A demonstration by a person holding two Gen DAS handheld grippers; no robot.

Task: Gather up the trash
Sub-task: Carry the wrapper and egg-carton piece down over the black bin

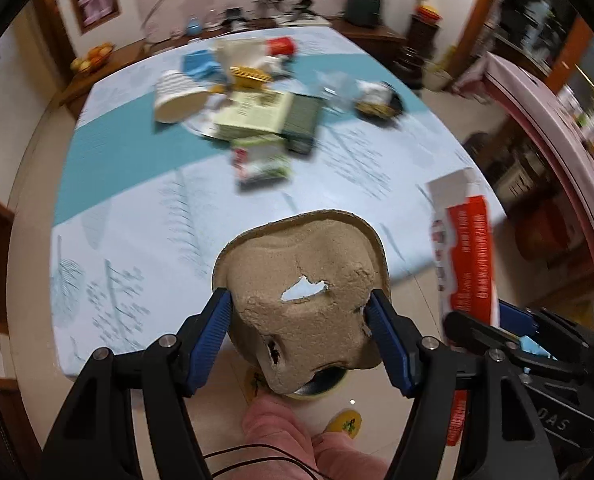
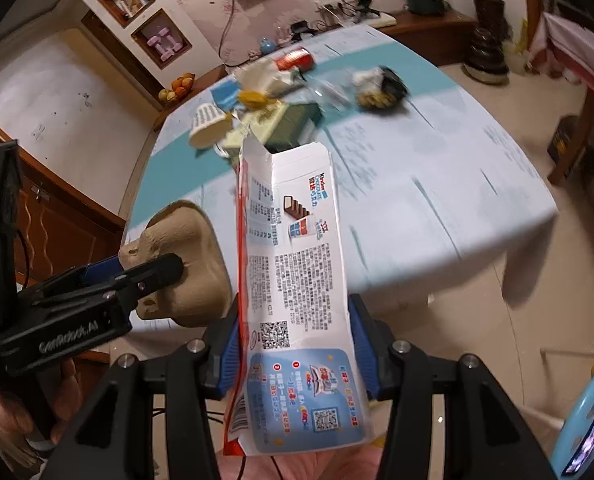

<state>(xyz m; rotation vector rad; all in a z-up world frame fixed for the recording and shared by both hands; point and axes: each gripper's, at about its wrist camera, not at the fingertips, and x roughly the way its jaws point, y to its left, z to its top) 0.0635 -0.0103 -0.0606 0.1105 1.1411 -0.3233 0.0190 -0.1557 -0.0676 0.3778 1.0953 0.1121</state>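
My left gripper [image 1: 299, 310] is shut on a torn brown pulp carton piece [image 1: 297, 272], its blue pads pressing both sides, held above the near table edge. The same carton piece [image 2: 185, 264] and left gripper [image 2: 153, 276] show at the left of the right wrist view. My right gripper [image 2: 293, 344] is shut on a long white and red snack box [image 2: 297, 280], open at its far end. That box [image 1: 465, 248] rises at the right of the left wrist view. More trash lies piled mid-table: a paper cup [image 1: 177, 98], a green box [image 1: 271, 116], a red cup [image 1: 281, 46].
The table [image 1: 137, 200] has a light blue and teal cloth. A black and yellow wrapper [image 1: 379, 100] lies to the pile's right. A wooden sideboard [image 1: 377, 34] runs along the back wall. A pink cabinet [image 1: 557, 128] stands right. The person's pink-trousered leg [image 1: 281, 432] and tiled floor are below.
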